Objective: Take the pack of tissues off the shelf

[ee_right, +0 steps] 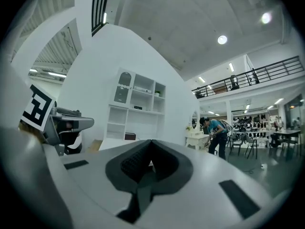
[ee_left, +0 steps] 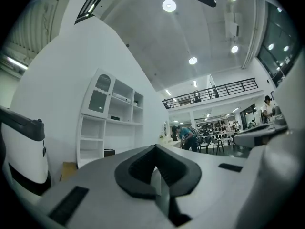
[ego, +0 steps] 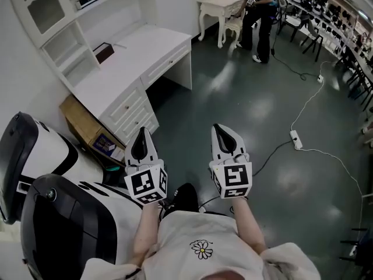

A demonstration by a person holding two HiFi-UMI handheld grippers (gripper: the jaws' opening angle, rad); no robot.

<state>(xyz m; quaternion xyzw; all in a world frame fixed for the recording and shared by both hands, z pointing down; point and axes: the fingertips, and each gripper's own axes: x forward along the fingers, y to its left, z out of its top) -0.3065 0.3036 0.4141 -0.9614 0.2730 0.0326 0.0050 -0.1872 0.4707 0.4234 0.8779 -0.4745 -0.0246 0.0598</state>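
A white desk with a shelf unit stands at the upper left of the head view, well ahead of both grippers. On an upper shelf lies a small dark-and-white pack, also seen from the left gripper and the right gripper. I cannot tell whether it is the tissues. A dark brown box sits on the desktop. My left gripper and right gripper are held level side by side over the floor. Both are shut and hold nothing.
A black-and-white machine stands close at my left, with a cardboard box beside the desk. A power strip and its cables lie on the floor to the right. A person in a blue shirt bends at a small white table far back.
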